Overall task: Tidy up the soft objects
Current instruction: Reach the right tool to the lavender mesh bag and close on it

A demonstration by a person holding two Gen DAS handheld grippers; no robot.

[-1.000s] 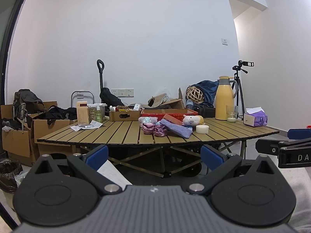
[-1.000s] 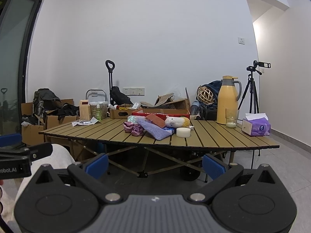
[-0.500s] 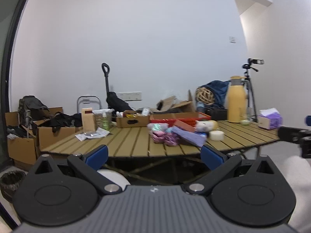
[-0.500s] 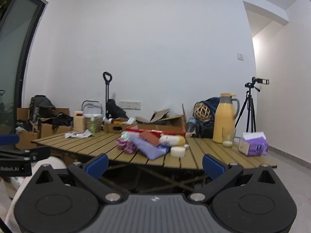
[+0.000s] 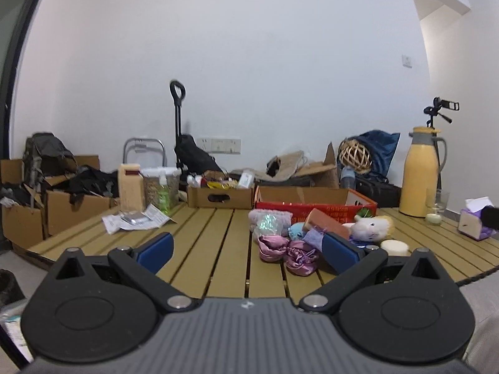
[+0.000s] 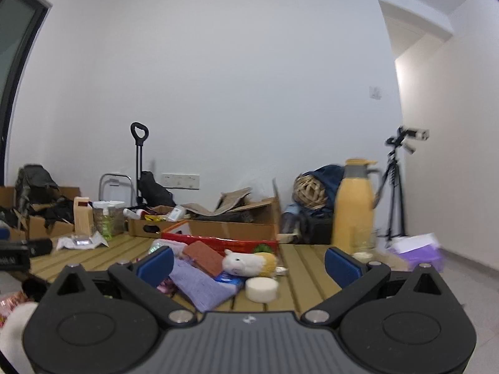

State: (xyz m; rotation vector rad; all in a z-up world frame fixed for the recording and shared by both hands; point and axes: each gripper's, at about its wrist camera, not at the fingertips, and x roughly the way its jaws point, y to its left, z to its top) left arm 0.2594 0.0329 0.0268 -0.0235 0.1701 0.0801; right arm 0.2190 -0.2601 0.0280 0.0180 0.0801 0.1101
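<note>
A slatted wooden table (image 5: 202, 243) lay under both tongs. Ahead of the left tongs (image 5: 246, 251), spread wide and empty, sat crumpled satin pouches (image 5: 288, 251); a fuzzy plush (image 5: 371, 227) lay beyond the right finger. Between the fingers of the right tongs (image 6: 248, 263), also spread and empty, lay a flat woven purple cloth (image 6: 199, 285), a brick-red block (image 6: 205, 257), the plush (image 6: 249, 261) and a round white puck (image 6: 261, 289). Behind stood a red-rimmed cardboard box (image 5: 315, 205); a smooth yellow jug (image 6: 354, 205) rose beyond the right finger.
</note>
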